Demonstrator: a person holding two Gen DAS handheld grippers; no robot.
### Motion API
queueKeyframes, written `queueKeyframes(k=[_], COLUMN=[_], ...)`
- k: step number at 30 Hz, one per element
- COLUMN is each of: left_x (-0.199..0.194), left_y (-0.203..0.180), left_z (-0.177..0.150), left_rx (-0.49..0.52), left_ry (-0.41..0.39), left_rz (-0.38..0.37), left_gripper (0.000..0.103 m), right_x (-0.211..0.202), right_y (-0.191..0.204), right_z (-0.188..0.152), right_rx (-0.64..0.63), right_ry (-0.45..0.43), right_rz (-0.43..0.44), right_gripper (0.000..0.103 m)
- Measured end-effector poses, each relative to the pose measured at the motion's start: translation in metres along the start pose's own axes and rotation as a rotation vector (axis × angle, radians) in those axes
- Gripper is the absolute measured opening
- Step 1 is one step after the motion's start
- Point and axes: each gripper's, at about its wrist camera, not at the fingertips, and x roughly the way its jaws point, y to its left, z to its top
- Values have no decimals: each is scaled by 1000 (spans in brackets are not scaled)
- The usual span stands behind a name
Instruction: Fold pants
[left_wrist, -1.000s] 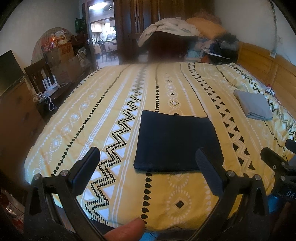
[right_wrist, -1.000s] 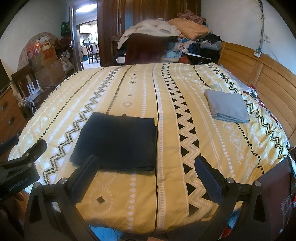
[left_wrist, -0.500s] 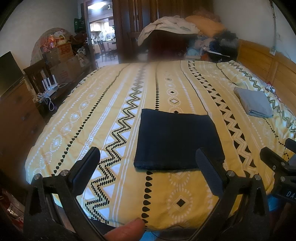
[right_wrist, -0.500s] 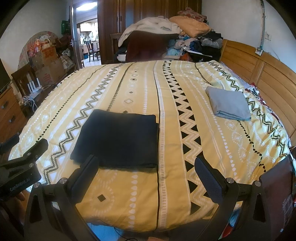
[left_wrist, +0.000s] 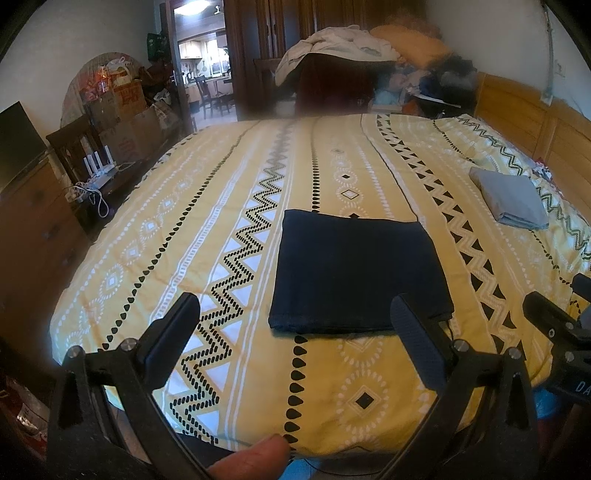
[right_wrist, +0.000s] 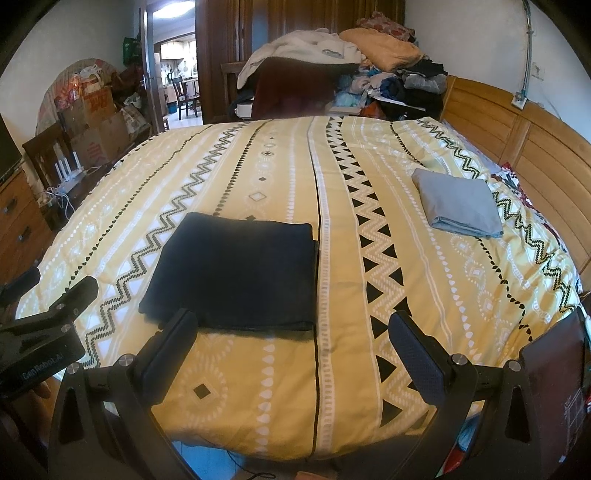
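Note:
Dark navy pants (left_wrist: 356, 275) lie folded into a flat rectangle on the yellow patterned bedspread (left_wrist: 221, 206), near the bed's front edge. They also show in the right wrist view (right_wrist: 236, 273). My left gripper (left_wrist: 295, 325) is open and empty, held above the bed's front edge just short of the pants. My right gripper (right_wrist: 291, 332) is open and empty, to the right of the pants' near edge. Each gripper shows at the side of the other's view.
A folded grey garment (right_wrist: 458, 201) lies at the bed's right, near the wooden headboard (right_wrist: 524, 147). A heap of clothes (right_wrist: 332, 62) stands beyond the far edge. Boxes, a chair and a dresser (left_wrist: 33, 229) line the left side.
Both grippers have drawn back and risen slightly from the bed. The folded pants have not moved.

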Motion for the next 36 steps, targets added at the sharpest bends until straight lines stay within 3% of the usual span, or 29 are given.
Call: queueKeyframes(k=[36], left_x=[14], left_y=[3], left_z=[-2], left_rx=[32], left_ry=[37], left_rz=[21], left_gripper=[103], right_x=[13], right_y=[-5], right_z=[-2], right_rx=[-1], right_ry=[24], right_rz=[7], right_gripper=[103])
